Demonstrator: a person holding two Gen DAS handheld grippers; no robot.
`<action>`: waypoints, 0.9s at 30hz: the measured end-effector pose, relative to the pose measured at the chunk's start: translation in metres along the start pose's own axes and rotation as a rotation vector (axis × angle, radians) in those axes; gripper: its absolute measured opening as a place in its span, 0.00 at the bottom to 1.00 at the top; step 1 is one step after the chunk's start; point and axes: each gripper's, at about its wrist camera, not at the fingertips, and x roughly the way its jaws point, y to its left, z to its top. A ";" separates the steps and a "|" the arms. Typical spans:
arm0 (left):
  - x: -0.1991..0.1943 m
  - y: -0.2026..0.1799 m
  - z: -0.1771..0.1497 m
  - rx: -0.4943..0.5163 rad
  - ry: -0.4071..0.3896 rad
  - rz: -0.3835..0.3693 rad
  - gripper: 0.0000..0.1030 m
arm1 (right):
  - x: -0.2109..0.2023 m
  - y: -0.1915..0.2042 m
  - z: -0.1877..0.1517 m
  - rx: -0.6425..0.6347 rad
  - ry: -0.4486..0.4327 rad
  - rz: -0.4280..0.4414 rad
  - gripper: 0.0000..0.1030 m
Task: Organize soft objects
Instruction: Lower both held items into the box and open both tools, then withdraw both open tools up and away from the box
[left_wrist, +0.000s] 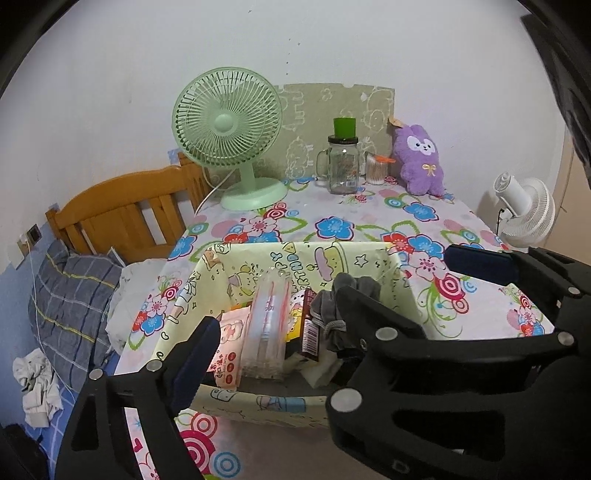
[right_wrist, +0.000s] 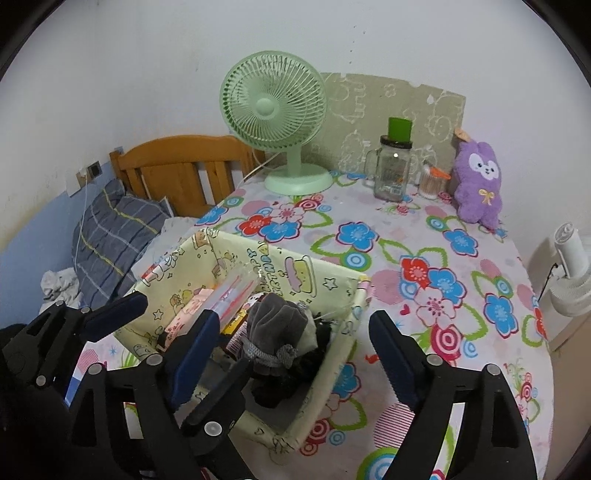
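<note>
left gripper (left_wrist: 280, 332): jaws wide, holding nothing | right gripper (right_wrist: 295, 339): jaws wide, holding nothing | grey sock bundle (right_wrist: 275, 332): inside yellow fabric basket (right_wrist: 295, 269)

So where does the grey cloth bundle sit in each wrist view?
Left wrist view: grey cloth bundle lies right of centre, in the right part of the yellow fabric basket.
Right wrist view: it lies at lower centre, inside the same basket.
Shared landmark: the green desk fan at the table's far side.
</note>
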 end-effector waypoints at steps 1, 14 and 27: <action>-0.001 -0.001 -0.001 0.000 -0.003 -0.002 0.88 | -0.002 -0.001 -0.001 0.002 -0.005 -0.003 0.86; -0.030 -0.024 0.004 0.013 -0.062 -0.038 0.94 | -0.053 -0.019 -0.009 0.026 -0.107 -0.090 0.95; -0.062 -0.050 0.011 0.049 -0.138 -0.046 1.00 | -0.096 -0.055 -0.021 0.123 -0.174 -0.158 0.96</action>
